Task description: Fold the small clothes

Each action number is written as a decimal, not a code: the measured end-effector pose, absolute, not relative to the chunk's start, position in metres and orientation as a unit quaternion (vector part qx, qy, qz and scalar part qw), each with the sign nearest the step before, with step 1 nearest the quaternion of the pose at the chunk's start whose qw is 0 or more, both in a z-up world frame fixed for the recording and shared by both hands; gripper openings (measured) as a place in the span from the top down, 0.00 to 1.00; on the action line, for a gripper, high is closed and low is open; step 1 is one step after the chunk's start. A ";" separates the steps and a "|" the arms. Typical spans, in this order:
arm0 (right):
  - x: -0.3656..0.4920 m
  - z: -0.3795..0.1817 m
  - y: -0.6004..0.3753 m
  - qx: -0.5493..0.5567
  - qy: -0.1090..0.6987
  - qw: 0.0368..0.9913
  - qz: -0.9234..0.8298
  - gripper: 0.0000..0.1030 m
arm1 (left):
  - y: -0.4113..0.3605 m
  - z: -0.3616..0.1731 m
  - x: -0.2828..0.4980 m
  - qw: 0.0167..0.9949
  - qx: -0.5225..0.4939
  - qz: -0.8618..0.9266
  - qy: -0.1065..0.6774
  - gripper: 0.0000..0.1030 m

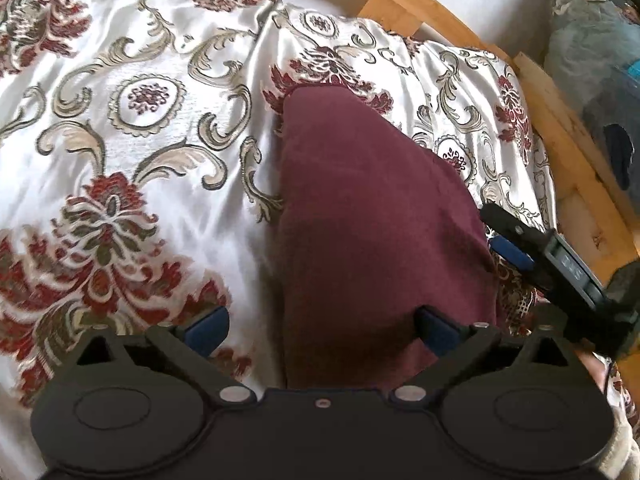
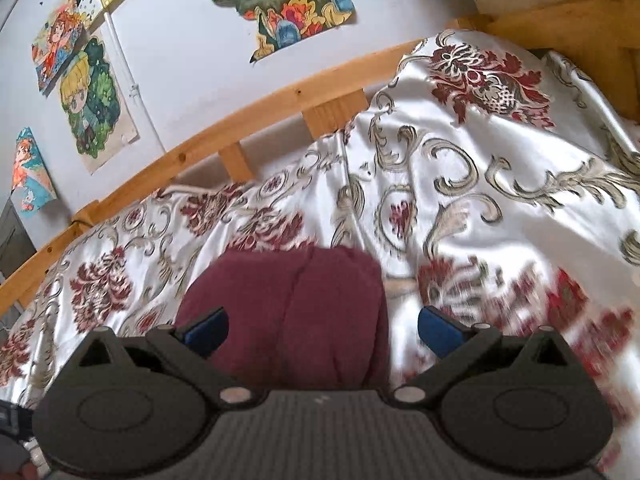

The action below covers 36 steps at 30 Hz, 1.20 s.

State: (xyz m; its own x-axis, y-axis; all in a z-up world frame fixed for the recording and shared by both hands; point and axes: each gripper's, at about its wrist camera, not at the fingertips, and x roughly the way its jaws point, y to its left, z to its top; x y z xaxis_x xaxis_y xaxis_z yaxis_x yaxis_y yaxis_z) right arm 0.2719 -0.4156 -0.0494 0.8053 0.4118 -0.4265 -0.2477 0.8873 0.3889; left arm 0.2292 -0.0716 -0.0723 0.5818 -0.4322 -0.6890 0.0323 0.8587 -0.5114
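A maroon garment lies folded in a long strip on the floral bedspread. My left gripper is open above its near end, the right finger over the cloth, the left finger over the bedspread. The right gripper shows at the garment's right edge in the left wrist view. In the right wrist view the garment lies between and ahead of the fingers of my open right gripper, with nothing held.
A wooden bed rail runs behind the bedspread, with a white wall and drawings beyond. In the left wrist view the rail curves along the right, with bundled items past it.
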 end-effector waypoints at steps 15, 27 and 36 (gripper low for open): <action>0.326 -0.055 -0.390 0.086 0.242 0.948 0.188 0.57 | -0.078 -0.084 0.238 0.849 -0.219 -0.156 0.455 0.06; 0.323 -0.064 -0.392 0.057 0.248 0.957 0.136 0.91 | -0.080 -0.083 0.235 0.850 -0.220 -0.169 0.448 0.11; 0.322 -0.057 -0.411 0.130 0.263 0.942 0.166 0.38 | -0.077 -0.086 0.233 0.845 -0.232 -0.167 0.452 0.11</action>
State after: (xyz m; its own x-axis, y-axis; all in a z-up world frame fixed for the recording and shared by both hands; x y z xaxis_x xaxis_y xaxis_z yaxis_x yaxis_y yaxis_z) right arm 0.3219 -0.4109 -0.0570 0.8070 0.3803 -0.4518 -0.2438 0.9114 0.3316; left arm 0.2329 -0.0773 -0.0857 0.5355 -0.4927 -0.6859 0.0734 0.8363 -0.5434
